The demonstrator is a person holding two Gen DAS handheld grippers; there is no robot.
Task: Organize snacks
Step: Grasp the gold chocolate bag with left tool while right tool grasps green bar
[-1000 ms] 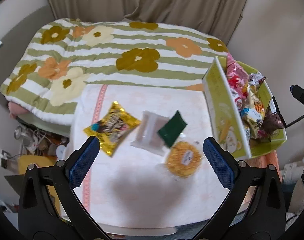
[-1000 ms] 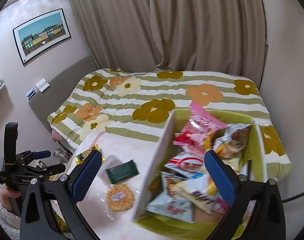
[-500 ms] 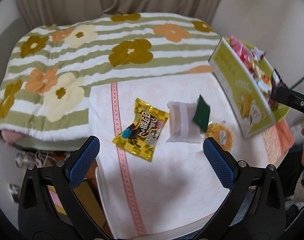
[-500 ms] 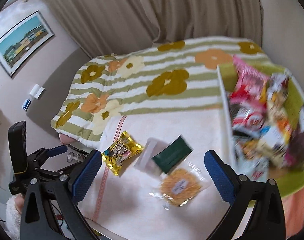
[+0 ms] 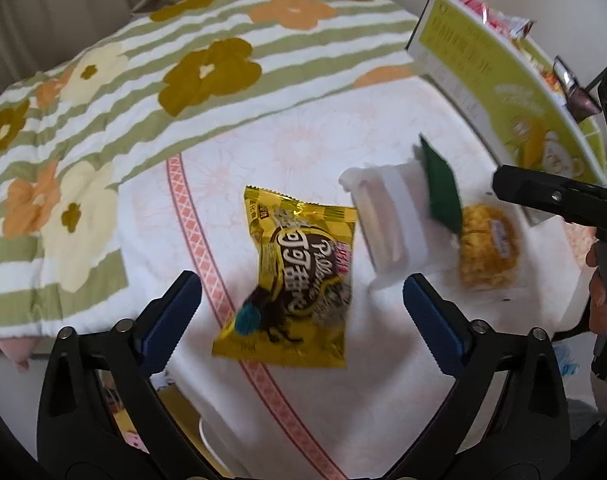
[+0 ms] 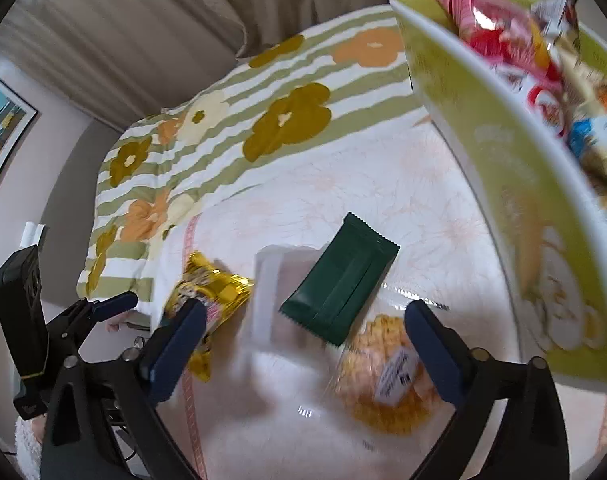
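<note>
Four loose snacks lie on the white cloth-covered table (image 5: 287, 152). Nearest the left gripper (image 5: 301, 304) is one yellow foil packet (image 5: 295, 280), lying between its blue pads — the jaws stand wide, have just been closing a little, and do not press on it. Beyond it lies one white wrapped snack (image 5: 391, 220), with one dark green packet (image 6: 339, 288) resting across its edge, and one round golden snack in clear wrap (image 6: 387, 376) just beside them. The right gripper (image 6: 303, 344) hangs over the green packet and the round snack; its jaws are also wide, have just been narrowing, and grip nothing.

One yellow-green box (image 6: 503, 184) stands at the table's right side, filled with mixed snack bags — too blurred and cut off by the frame to count.

The cloth has a pink patterned band (image 5: 207, 240) along one side. Behind the table lies a green-striped quilt with flowers (image 5: 143, 80), then beige curtains (image 6: 163, 32), and one framed picture (image 6: 3, 132) on the wall, partly cut off. Motion blur softens the print on most of the wrappers.
</note>
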